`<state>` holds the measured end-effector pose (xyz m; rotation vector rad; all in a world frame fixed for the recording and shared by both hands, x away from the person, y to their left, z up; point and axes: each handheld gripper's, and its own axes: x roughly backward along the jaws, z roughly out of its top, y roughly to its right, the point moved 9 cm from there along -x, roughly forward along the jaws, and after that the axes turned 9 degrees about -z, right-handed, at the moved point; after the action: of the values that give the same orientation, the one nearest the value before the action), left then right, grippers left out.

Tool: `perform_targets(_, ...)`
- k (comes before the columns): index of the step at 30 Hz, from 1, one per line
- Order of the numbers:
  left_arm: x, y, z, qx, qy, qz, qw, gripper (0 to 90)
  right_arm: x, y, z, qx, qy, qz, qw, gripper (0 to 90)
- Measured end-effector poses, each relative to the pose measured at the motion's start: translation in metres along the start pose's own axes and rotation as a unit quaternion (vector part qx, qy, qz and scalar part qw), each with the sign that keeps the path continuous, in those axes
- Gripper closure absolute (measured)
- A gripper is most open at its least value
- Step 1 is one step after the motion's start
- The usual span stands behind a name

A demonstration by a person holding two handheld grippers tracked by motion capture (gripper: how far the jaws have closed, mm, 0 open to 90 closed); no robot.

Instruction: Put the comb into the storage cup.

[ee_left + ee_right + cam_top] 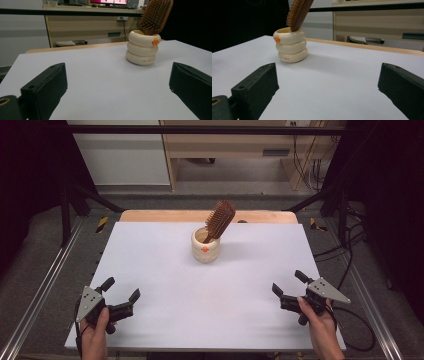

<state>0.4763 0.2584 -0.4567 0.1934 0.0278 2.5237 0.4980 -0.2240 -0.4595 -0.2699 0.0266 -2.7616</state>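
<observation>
A cream ribbed cup [206, 247] with an orange mark stands upright toward the far middle of the white table [165, 270]. A wooden hairbrush [220, 219] leans in it, bristle head up and tilted right. The cup [142, 48] and brush [156, 15] appear ahead and right in the left gripper view; the cup [290, 45] and brush [298, 12] appear ahead and left in the right gripper view. My left gripper [121, 288] rests open near the front left corner. My right gripper [287, 283] rests open near the front right. Both hold nothing.
A wooden strip [150, 215] borders the table's far edge. Metal rails [45, 285] run along both sides. Beyond stand a wooden desk [240, 145] and hanging cables [310, 170]. Broad bare surface lies between the grippers and the cup.
</observation>
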Motion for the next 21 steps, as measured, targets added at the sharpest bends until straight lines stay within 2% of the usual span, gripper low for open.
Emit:
perform_targets(7, -0.001, 0.005, 0.001, 0.000, 0.004, -0.018, 0.9998, 1.6, -0.006, -0.010, -0.005, 0.003, 0.002, 0.014, 0.9999, 3.1)
perform_targets(13, -0.001, 0.008, 0.003, -0.002, 0.007, -0.021, 0.9998, 1.6, -0.012, -0.017, -0.005, 0.010, 0.005, 0.020, 0.9997, 3.1)
perform_targets(21, -0.004, 0.013, 0.004, -0.002, 0.008, -0.036, 0.9993, 1.6, -0.020, -0.030, -0.018, 0.014, -0.006, 0.038, 0.9992, 3.0)
